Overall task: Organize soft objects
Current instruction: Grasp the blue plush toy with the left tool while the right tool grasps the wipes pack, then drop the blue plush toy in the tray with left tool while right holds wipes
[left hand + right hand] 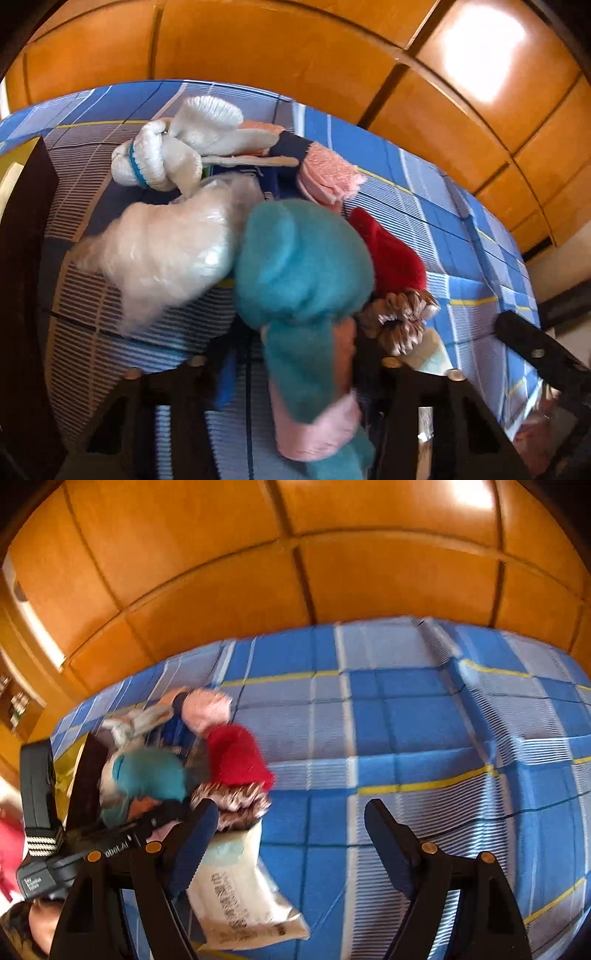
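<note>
Soft objects are seen heaped together on a blue plaid bedsheet (406,716), in front of an orange panelled headboard (258,554). A teal plush toy (303,266) is held between the fingers of the left gripper (295,365), which are closed narrowly on its pink-cuffed lower part. Beside it lie a clear plastic bag of pale stuffing (166,251), white knitted socks (177,144), a pink fuzzy piece (328,177), a red plush item (391,251) and a brown-and-white patterned scrunchie (399,314). The right gripper (291,823) is held wide apart and nothing is gripped by it. A white wet-wipe pack (240,893) lies just beside its left finger, at the near edge of the heap.
</note>
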`<action>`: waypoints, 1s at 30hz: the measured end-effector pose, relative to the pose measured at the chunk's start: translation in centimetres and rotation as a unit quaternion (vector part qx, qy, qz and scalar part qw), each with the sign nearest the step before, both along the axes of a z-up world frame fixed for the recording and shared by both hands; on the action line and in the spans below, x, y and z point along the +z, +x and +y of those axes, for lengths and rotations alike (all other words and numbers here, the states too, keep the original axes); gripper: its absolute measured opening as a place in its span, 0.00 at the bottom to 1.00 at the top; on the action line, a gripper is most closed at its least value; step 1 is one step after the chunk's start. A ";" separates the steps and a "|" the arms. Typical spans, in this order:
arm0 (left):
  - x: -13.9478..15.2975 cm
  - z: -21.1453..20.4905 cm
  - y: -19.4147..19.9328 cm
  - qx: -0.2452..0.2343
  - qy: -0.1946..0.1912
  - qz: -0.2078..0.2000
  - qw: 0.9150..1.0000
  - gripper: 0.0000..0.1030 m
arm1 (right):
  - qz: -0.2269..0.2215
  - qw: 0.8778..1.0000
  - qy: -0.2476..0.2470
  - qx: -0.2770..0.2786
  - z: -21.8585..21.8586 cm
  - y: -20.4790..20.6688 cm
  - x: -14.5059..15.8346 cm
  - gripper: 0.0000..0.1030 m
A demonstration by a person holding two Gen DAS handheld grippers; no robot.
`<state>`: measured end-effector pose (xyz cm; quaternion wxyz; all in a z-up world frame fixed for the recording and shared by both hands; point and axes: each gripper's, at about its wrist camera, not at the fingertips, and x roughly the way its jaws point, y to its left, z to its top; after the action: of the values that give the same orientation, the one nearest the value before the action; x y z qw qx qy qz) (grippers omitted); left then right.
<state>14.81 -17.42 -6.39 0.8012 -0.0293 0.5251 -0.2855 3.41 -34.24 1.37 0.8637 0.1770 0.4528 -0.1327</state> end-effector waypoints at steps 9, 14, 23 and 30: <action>2.3 2.9 -4.0 -0.036 -0.004 -0.042 0.998 0.43 | 0.038 0.992 0.019 0.122 3.6 1.0 -1.4 0.81; 2.7 4.9 -5.9 -0.052 -0.008 -0.037 0.998 0.43 | 0.053 0.978 -0.012 0.200 6.8 0.9 -1.7 0.88; 1.1 5.7 -8.7 -0.082 0.006 -0.044 0.996 0.44 | 0.109 0.973 -0.049 0.198 7.4 1.8 -4.5 0.88; -0.2 5.3 -8.2 -0.078 0.016 -0.036 0.996 0.44 | 0.116 0.975 -0.068 0.177 7.0 2.3 -5.4 0.65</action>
<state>6.60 -12.16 -6.63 0.7955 0.0348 0.5008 -0.3395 5.75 -27.28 -4.03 0.8250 0.0181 0.5642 -0.0281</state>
